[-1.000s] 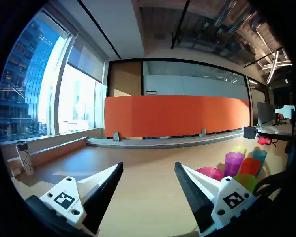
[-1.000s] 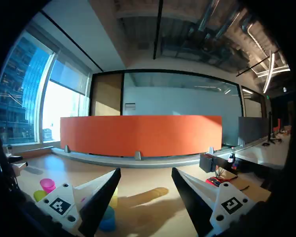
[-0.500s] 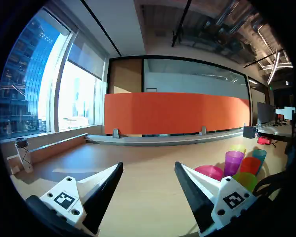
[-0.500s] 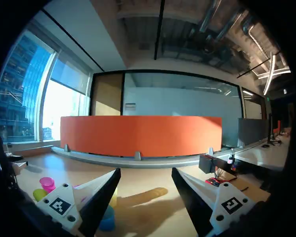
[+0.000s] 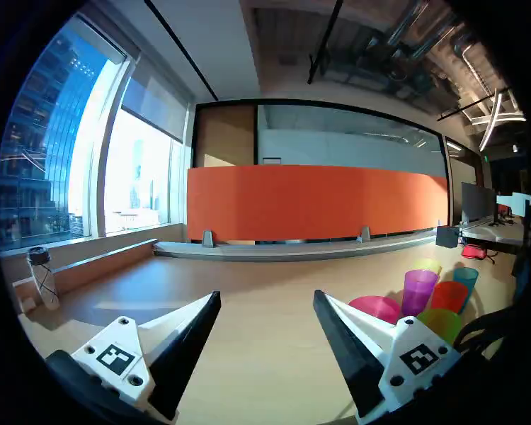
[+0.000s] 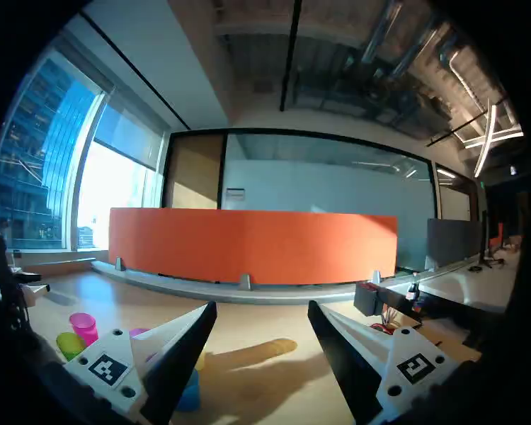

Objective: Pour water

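A cluster of plastic cups stands on the wooden table to the right of my left gripper [image 5: 267, 303], which is open with nothing between its fingers: a purple cup [image 5: 418, 292], an orange cup [image 5: 449, 297], a teal cup [image 5: 466, 280], a yellow cup [image 5: 428, 268], a green cup [image 5: 441, 324] and a pink bowl [image 5: 376, 309]. In the right gripper view the same group sits low at the left: a pink cup [image 6: 84, 328], a green cup [image 6: 70, 345] and a blue cup [image 6: 189, 391], partly behind a finger. My right gripper [image 6: 263, 313] is open and holds nothing.
An orange divider panel [image 5: 315, 204] runs along the table's far edge. A small stand [image 5: 42, 278] sits on the window ledge at left. A dark box [image 6: 368, 299] with cables and a bottle [image 6: 410, 291] are at the right, near another desk.
The right gripper has tilted slightly, so the cups sit a little lower in its view. The left gripper has barely moved.
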A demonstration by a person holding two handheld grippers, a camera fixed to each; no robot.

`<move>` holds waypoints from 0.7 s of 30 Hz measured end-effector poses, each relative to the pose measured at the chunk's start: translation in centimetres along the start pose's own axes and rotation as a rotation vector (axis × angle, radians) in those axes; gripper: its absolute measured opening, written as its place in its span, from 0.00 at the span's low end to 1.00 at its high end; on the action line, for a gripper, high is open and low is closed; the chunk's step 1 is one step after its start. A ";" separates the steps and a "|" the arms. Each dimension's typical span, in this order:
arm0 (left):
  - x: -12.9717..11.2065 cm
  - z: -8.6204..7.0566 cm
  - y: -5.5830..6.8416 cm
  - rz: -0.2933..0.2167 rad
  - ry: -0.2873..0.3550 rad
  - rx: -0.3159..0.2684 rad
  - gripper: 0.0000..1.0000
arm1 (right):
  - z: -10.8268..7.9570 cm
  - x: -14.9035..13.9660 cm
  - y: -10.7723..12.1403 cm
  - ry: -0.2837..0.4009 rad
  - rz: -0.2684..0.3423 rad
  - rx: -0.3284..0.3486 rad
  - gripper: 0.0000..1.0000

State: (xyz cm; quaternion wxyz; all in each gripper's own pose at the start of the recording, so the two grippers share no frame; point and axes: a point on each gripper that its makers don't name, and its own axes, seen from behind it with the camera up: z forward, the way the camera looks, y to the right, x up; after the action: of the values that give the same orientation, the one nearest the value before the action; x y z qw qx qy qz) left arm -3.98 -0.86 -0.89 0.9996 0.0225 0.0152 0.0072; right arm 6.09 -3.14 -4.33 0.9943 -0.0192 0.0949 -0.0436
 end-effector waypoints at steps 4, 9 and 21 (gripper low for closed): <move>0.0 0.0 0.0 0.001 0.000 0.000 0.97 | 0.0 -0.3 0.2 -0.001 -0.010 0.001 1.00; 0.0 0.0 0.0 0.000 0.000 0.000 0.97 | 0.5 -1.0 0.4 -0.006 -0.023 -0.001 1.00; 0.0 0.0 0.1 0.000 0.000 0.000 0.97 | 1.4 -3.3 0.2 -0.022 -0.026 -0.012 1.00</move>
State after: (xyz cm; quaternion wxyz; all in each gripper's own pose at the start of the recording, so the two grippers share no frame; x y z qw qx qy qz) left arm -3.95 -0.77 -0.88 0.9996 0.0224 0.0150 0.0073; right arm 3.09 -2.63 -2.39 0.9945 -0.0269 0.0839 -0.0560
